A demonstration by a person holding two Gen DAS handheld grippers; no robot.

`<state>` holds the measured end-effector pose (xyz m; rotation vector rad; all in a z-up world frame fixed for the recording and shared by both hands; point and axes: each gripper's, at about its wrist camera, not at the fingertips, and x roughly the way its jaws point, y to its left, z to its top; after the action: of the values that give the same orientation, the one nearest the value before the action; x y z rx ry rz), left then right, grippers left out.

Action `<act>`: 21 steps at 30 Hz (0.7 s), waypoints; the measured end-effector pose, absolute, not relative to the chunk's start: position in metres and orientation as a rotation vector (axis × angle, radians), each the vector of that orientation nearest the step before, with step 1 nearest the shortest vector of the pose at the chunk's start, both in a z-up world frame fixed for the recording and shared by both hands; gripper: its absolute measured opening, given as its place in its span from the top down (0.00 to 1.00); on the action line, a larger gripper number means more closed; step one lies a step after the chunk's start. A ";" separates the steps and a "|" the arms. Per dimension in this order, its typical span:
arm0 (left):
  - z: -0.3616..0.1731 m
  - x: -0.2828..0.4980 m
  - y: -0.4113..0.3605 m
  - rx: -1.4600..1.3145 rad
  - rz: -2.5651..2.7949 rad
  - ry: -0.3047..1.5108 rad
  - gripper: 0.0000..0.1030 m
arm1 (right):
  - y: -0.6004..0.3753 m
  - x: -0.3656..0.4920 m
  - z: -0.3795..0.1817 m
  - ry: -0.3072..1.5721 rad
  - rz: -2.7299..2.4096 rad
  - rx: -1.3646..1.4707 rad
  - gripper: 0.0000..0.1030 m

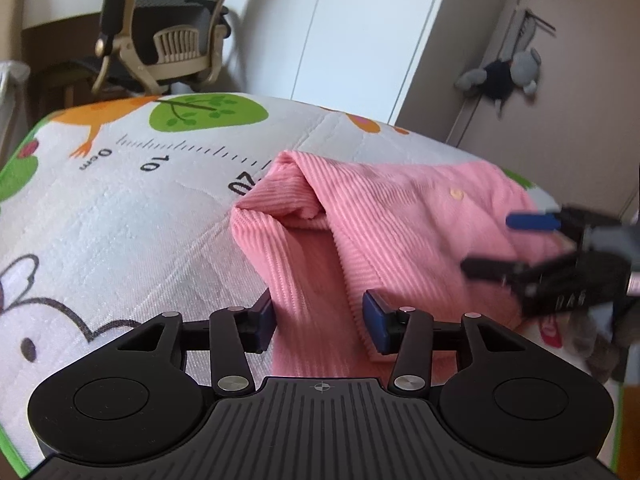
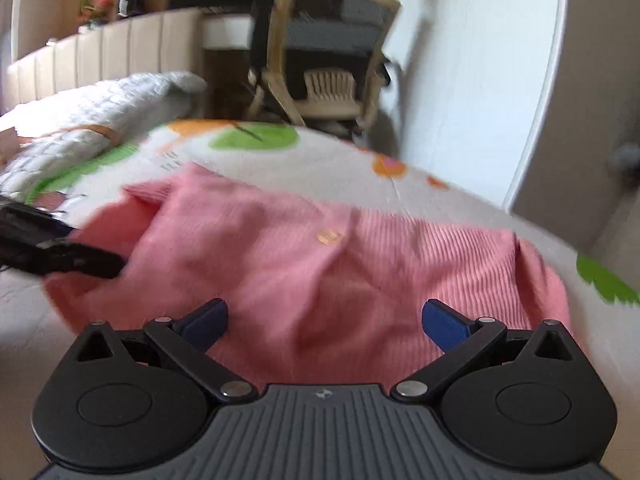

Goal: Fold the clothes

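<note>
Here our left tool sits low over the near edge of the pink shirt, its jaws half drawn in with a strip of ribbed cloth between the blue pads. Whether the pads truly press the cloth we cannot tell, since gaps show on both sides. We judge this is the near hem, taken here so it can be lifted for the next fold.

Our right tool hovers over the right half of the shirt with its jaws wide and nothing in them, probably heading for a matching hold on that side; its view is blurred.

The shirt lies on a play mat printed with a ruler, trees and animals. Its left sleeve is already turned inward and a small button faces up. Beyond the mat's far edge stand an office chair and a white door.
</note>
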<state>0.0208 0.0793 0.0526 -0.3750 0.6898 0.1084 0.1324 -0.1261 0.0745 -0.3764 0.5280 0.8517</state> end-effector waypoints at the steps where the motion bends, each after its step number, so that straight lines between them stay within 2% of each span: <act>1: 0.054 0.022 0.082 -0.409 0.096 0.689 0.75 | -0.126 0.121 0.079 0.484 0.901 -0.391 0.00; 2: 0.055 0.023 0.085 -0.442 0.083 0.688 0.82 | -0.124 0.108 0.083 0.440 0.942 -0.418 0.00; 3: 0.057 0.023 0.088 -0.476 0.070 0.687 0.85 | -0.120 0.094 0.085 0.394 0.973 -0.458 0.00; 6: 0.072 0.028 0.096 -0.580 0.034 0.656 0.86 | -0.098 0.060 0.081 0.285 1.014 -0.596 0.01; 11: 0.102 0.035 0.085 -0.590 -0.027 0.610 0.86 | -0.050 0.048 0.063 0.227 1.030 -0.688 0.13; 12: 0.106 0.036 0.081 -0.580 -0.037 0.606 0.86 | -0.043 0.053 0.061 0.225 1.002 -0.689 0.23; 13: 0.111 0.038 0.077 -0.565 -0.046 0.605 0.85 | -0.039 0.060 0.059 0.224 0.966 -0.686 0.47; 14: 0.115 0.039 0.074 -0.550 -0.051 0.601 0.84 | -0.038 0.067 0.059 0.237 0.940 -0.667 0.59; 15: 0.119 0.039 0.071 -0.537 -0.052 0.591 0.78 | -0.043 0.076 0.062 0.269 0.934 -0.620 0.67; 16: 0.125 0.037 0.070 -0.529 -0.048 0.570 0.69 | -0.050 0.086 0.068 0.291 0.931 -0.563 0.69; 18: 0.138 0.031 0.069 -0.524 -0.044 0.497 0.61 | -0.070 0.099 0.080 0.261 0.877 -0.507 0.70; 21: 0.156 0.022 0.066 -0.512 -0.053 0.377 0.40 | -0.112 0.122 0.099 0.235 0.754 -0.441 0.70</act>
<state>0.0222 0.0662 0.1561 -0.5118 0.3769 -0.0525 0.1216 -0.1116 0.0991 -0.4407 0.2350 0.7535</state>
